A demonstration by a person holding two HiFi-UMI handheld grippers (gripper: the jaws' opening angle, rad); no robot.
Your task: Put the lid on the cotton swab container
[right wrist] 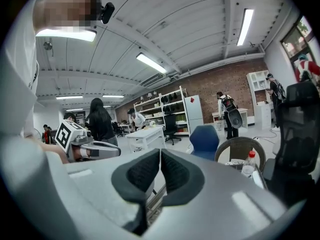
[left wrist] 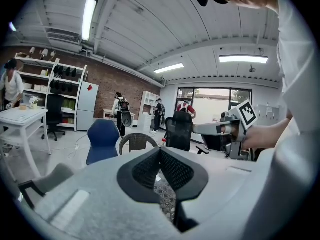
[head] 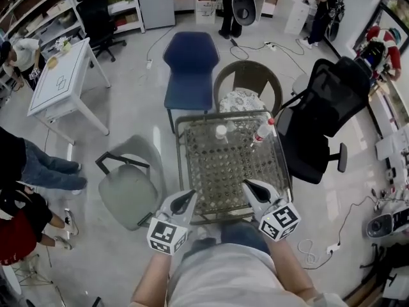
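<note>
We hold our left gripper (head: pixel 188 199) with its jaws pressed together on nothing; in the left gripper view (left wrist: pixel 160 153) the dark ribbed pads meet with no gap. Our right gripper (head: pixel 250 186) is likewise closed and empty, its pads touching in the right gripper view (right wrist: pixel 160 158). Both sit over the near edge of the glass-topped, wicker-patterned worktop (head: pixel 211 171), side by side and pointing towards its far end. We judge this to be a ready stance before the reach, with nothing grasped yet.

The small white round cotton swab container (head: pixel 221 131) stands at the far end of the worktop, well apart from both grippers. A pale, clear piece just beside it (head: pixel 232 126) may be the lid, but it is too small for us to be sure. A clear plastic bottle with a red cap (head: pixel 263 132) stands to its right, near enough to be knocked during a reach. Beyond the worktop are a round brown wicker chair (head: pixel 248 80) and a blue plastic chair (head: pixel 190 62).
</note>
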